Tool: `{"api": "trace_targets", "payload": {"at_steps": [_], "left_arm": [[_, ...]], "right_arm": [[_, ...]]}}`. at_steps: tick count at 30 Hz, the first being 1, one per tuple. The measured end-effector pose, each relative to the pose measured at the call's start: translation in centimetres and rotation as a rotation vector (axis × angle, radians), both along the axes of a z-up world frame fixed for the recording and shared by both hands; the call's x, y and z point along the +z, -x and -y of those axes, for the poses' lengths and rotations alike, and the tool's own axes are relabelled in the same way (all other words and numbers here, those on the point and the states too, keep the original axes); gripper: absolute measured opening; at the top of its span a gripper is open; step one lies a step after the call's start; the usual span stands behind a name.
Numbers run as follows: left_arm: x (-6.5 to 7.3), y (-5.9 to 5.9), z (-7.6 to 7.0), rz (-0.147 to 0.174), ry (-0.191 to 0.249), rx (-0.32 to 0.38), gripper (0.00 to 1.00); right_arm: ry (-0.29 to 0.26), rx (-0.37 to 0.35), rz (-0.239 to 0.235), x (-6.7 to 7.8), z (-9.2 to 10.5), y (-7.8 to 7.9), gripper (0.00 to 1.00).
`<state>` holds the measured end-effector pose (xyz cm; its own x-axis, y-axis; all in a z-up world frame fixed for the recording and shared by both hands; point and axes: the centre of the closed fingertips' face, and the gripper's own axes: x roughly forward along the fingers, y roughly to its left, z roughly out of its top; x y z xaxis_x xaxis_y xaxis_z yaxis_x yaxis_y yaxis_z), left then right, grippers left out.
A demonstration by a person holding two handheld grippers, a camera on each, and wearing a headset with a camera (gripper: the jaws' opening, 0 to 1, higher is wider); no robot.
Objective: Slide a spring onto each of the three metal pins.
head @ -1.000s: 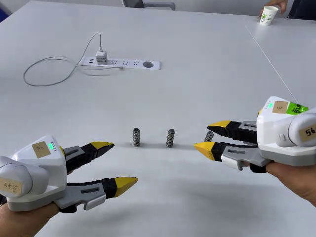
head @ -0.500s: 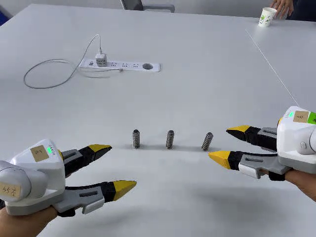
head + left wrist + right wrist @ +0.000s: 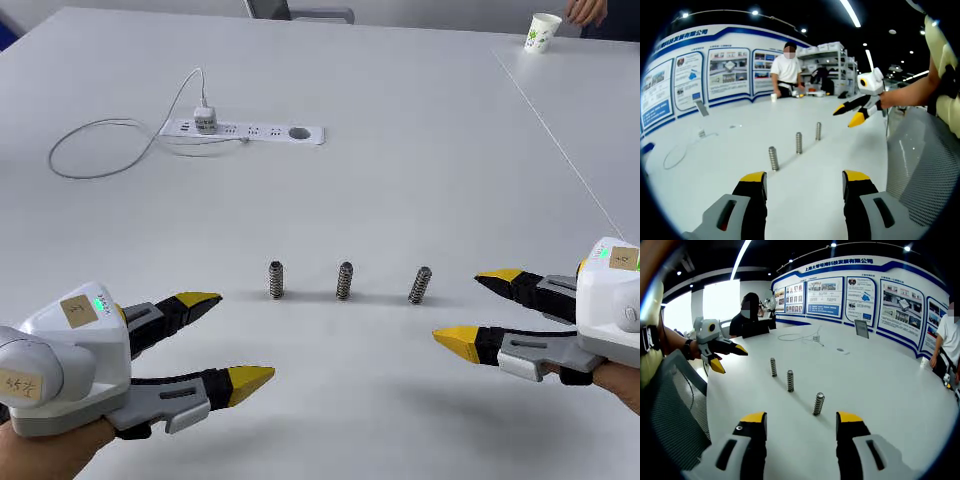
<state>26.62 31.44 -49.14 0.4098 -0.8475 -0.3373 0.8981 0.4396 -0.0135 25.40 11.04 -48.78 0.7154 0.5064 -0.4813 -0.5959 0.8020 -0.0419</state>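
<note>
Your left claw (image 3: 243,335) and right claw (image 3: 458,306) gape empty; between them three springs (image 3: 344,281) stand, pins hidden inside: looks done.

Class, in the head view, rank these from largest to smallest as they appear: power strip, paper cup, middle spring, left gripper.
1. left gripper, nearest the camera
2. power strip
3. paper cup
4. middle spring, about as tall as the cup but thinner
</note>
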Motion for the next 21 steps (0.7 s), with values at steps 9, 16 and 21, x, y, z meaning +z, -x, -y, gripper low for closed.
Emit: {"api": "trace_targets", "payload": {"at_steps": [9, 16, 21], "left_arm": [[-0.28, -0.02, -0.06, -0.006, -0.002, 0.007, 0.63], [-0.13, -0.26, -0.28, -0.005, 0.000, 0.016, 0.64], [-0.14, -0.28, -0.45, -0.004, -0.001, 0.021, 0.64]], "right_arm": [[-0.006, -0.008, -0.002, -0.16, 0.07, 0.19, 0.59], [-0.009, 0.001, 0.006, 0.15, -0.44, -0.16, 0.59], [-0.011, 0.011, 0.012, 0.17, -0.81, -0.47, 0.60]]}}
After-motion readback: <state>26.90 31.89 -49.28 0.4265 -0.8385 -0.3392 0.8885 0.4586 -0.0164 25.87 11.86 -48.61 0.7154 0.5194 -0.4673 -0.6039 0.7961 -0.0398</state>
